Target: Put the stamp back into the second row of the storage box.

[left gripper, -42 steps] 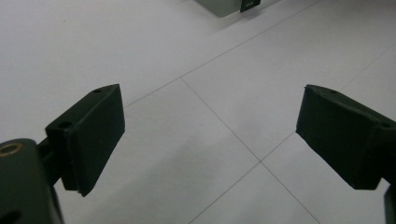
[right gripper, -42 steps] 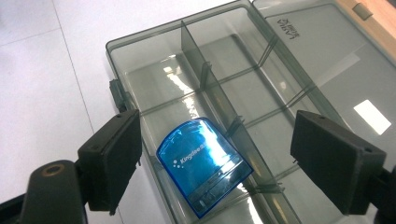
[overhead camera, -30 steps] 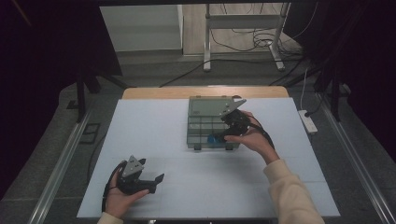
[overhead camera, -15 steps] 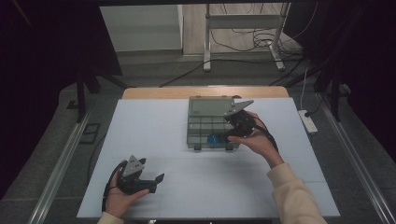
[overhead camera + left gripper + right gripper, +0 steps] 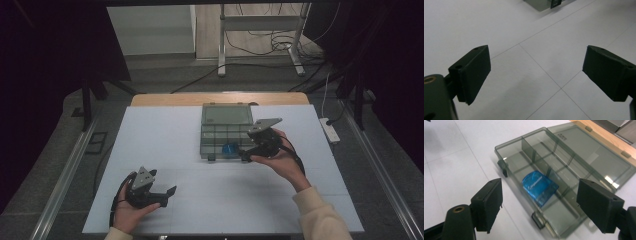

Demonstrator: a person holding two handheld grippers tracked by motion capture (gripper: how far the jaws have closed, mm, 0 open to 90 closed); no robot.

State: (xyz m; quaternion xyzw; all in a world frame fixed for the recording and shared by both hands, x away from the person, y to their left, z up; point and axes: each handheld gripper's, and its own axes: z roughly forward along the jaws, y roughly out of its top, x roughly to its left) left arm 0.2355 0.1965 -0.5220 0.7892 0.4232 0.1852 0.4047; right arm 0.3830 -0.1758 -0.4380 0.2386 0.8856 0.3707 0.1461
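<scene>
On the white table [image 5: 165, 130], far centre, sits an open smoky-clear compartment box [image 5: 226, 131], lid folded flat away from the person. A blue item [image 5: 230, 148] lies in one of the front-row compartments, near the box's front wall; in the right gripper view that same blue item [image 5: 539, 187] lies tilted against a divider, with print on it too small to read.

Right gripper [image 5: 246, 154] sits at the box's front right corner, held level and pointing left, with the blue item just beyond its tips and not touched. From its own camera, right gripper [image 5: 539, 205] has its jaws parted with nothing between the pads; the blue item shows through the gap, farther off, and the box's front wall and latches lie below them. Its jaws have just been closing a bit, still on air.

Left gripper [image 5: 170, 192] rests near the table's front left, well apart from the box. Left gripper [image 5: 536, 72] has its jaws spread wide over bare table, nothing held.
</scene>
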